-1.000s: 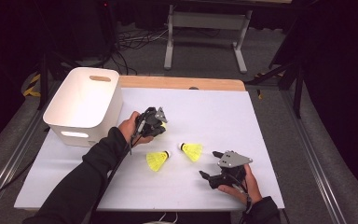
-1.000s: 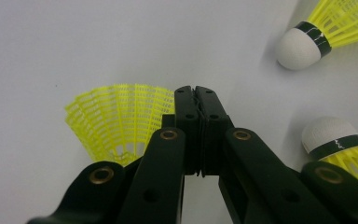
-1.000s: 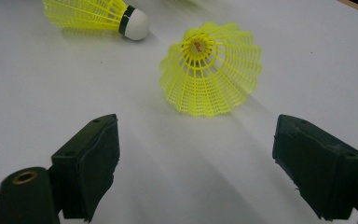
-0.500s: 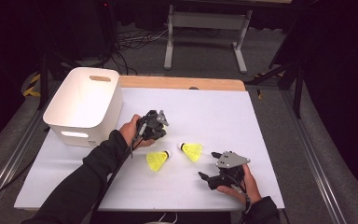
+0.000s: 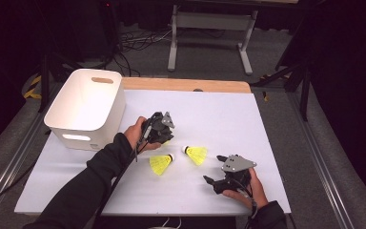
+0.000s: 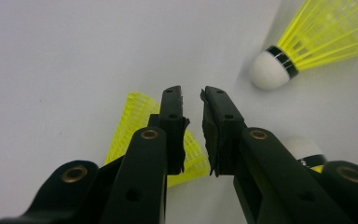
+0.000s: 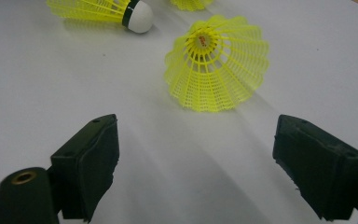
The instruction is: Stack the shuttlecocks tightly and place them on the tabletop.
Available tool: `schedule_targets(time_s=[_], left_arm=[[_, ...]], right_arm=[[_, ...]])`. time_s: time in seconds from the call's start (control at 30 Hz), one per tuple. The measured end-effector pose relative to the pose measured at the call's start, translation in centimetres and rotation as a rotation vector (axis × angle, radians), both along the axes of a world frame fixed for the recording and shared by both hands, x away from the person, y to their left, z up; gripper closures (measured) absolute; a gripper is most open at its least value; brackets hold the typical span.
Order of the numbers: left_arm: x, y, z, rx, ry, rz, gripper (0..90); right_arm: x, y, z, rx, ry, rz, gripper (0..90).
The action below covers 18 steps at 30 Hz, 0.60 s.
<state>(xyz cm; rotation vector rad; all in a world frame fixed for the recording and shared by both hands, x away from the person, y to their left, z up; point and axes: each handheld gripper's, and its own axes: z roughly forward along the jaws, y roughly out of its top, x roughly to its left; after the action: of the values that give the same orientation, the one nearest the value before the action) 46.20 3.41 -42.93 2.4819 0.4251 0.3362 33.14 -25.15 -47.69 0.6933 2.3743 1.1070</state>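
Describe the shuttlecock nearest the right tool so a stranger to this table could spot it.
On the white table, right of the white bin, two loose yellow shuttlecocks lie side by side. It is the right-hand shuttlecock of the pair, just ahead of the open right tool. Unlike its neighbour, its white cork points left and its skirt opens toward that tool.
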Motion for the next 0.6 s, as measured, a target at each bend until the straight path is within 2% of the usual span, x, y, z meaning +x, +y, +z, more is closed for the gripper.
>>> schedule_targets(time_s=[0.17, 0.2, 0.23, 0.27, 0.3, 0.33, 0.37, 0.43, 0.47, 0.5, 0.53, 0.6], left_arm=[[0.3, 0.2, 1.2, -0.052, -0.04, 0.019, 73.2], [0.3, 0.2, 1.2, -0.052, -0.04, 0.019, 69.3], [0.7, 0.1, 1.2, -0.048, -0.053, 0.061, 62.5], [0.7, 0.1, 1.2, -0.048, -0.053, 0.061, 59.4], [1.3, 0.0, 0.9, -0.036, -0.055, 0.088, 56.8], [1.5, -0.1, 0.7, -0.028, -0.055, 0.111, 50.3], [1.9, -0.1, 0.5, -0.022, -0.042, 0.114, 46.5], [2.2, -0.2, 0.3, -0.015, -0.036, 0.118, 46.0], [2.5, -0.3, 0.0, 0.003, -0.034, 0.13, 44.0], [2.8, -0.5, -0.5, 0.038, -0.011, 0.144, 44.1], [3.0, -0.5, -0.6, 0.046, -0.008, 0.146, 44.6], [3.2, -0.4, -0.6, 0.059, 0.004, 0.145, 52.5]], right_arm=[[0.0, -0.1, 0.0, 0.0, 0.0, 0.003, 15.7], [0.0, -0.1, 0.0, 0.0, 0.0, 0.003, 15.7], [0.0, -0.1, 0.1, 0.003, 0.0, 0.001, 15.7], [0.0, -0.1, 0.1, 0.003, -0.001, 0.0, 15.7], [0.0, -0.1, 0.1, 0.005, -0.002, 0.002, 15.7], [0.0, -0.1, 0.1, 0.004, -0.003, 0.003, 15.7], [-0.1, -0.1, 0.1, 0.004, -0.003, 0.002, 15.7], [-0.1, -0.1, 0.1, 0.005, -0.003, 0.004, 15.7], [-0.1, -0.2, 0.1, 0.004, -0.003, 0.003, 15.7], [-0.1, -0.2, 0.1, 0.005, -0.002, 0.003, 15.7], [-0.1, -0.2, 0.1, 0.006, -0.002, 0.004, 15.7], [-0.1, -0.2, 0.1, 0.003, -0.002, 0.005, 15.7]])
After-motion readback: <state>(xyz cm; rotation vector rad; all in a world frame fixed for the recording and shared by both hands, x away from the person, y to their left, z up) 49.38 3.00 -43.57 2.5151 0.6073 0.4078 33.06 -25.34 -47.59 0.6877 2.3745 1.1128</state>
